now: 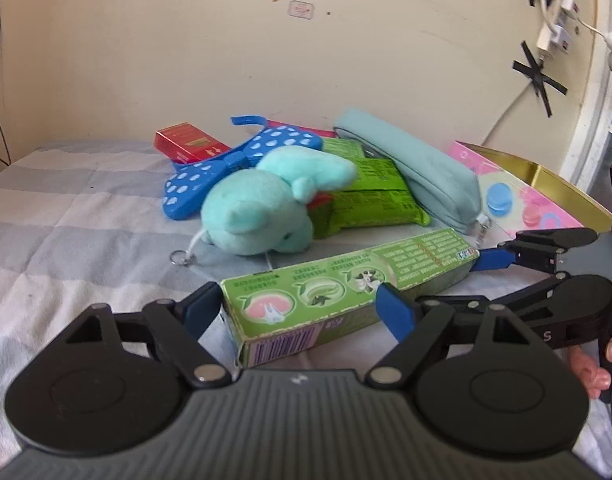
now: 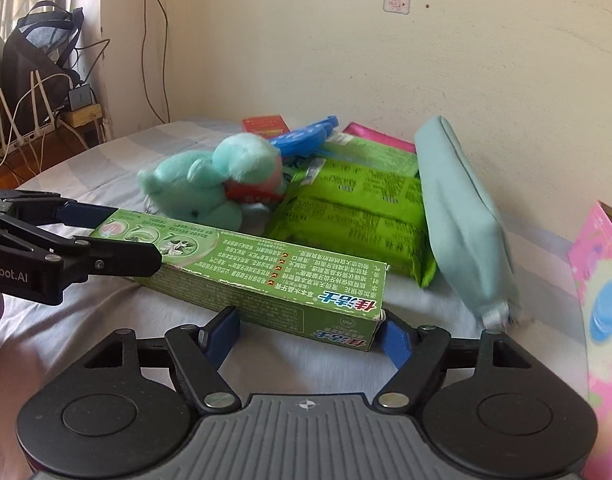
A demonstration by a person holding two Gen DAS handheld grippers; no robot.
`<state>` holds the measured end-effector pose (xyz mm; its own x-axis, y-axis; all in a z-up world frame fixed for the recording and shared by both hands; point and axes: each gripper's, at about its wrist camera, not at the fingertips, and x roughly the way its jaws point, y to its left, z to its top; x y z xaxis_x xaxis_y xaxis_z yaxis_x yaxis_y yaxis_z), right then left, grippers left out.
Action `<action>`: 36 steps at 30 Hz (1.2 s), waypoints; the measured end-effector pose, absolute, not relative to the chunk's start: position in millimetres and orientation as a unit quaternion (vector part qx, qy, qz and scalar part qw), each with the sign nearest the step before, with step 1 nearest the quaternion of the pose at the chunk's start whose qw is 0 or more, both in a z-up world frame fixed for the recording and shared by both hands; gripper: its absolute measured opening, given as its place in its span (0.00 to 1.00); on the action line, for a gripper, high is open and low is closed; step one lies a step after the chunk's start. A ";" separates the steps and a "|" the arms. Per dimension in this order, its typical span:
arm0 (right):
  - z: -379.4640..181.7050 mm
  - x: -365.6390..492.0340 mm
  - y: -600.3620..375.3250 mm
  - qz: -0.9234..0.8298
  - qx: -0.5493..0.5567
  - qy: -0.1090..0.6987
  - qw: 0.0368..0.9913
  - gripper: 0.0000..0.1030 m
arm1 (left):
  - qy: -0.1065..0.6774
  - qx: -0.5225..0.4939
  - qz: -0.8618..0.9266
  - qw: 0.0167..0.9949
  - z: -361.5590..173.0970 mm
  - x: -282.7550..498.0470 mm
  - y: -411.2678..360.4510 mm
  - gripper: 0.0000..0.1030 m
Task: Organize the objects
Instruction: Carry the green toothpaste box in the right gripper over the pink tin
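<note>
A long green toothpaste box (image 1: pixel 346 280) (image 2: pixel 265 276) lies slantwise over the striped sheet. My left gripper (image 1: pixel 297 308) (image 2: pixel 117 236) has its blue pads against both sides of the end with the pink picture. My right gripper (image 2: pixel 310 332) (image 1: pixel 450 280) closes on the other end, its pads touching the box's corner and near edge. Whether the box rests on the sheet or hangs just above it, I cannot tell. Behind it lie a mint plush toy (image 1: pixel 265 208) (image 2: pixel 213 188), green packets (image 1: pixel 370 196) (image 2: pixel 354 216) and a pale blue pouch (image 1: pixel 422 172) (image 2: pixel 462 220).
A blue dotted case (image 1: pixel 209 176) and a red box (image 1: pixel 185 142) sit at the back by the wall. A pink box with a gold rim (image 1: pixel 538 184) (image 2: pixel 602 300) stands at the right. A person's fingers (image 1: pixel 598 368) hold the right gripper's handle.
</note>
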<state>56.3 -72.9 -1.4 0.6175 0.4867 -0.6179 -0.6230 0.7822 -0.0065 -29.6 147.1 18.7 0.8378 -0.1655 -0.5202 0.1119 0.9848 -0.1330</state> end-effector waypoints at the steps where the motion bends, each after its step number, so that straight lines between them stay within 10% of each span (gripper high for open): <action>1: -0.6 47.2 -80.3 0.308 -0.110 0.311 0.892 0.63 | 0.279 -0.046 -0.080 0.956 18.9 -34.7 141.0 0.83; 15: 8.4 -70.8 -215.2 0.169 -0.078 0.290 0.939 0.58 | 0.252 0.021 -0.216 0.943 39.4 -56.7 1.0 0.82; 36: 63.3 -27.0 -363.6 0.027 -0.068 0.168 0.983 0.58 | 0.188 0.045 -0.284 0.939 101.9 38.0 -154.3 0.82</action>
<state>-27.0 -363.6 63.3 0.9420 0.0301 -0.3343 -0.0759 0.9893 -0.1248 38.0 -154.3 101.9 0.7674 -0.5169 -0.3793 0.5506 0.8344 -0.0231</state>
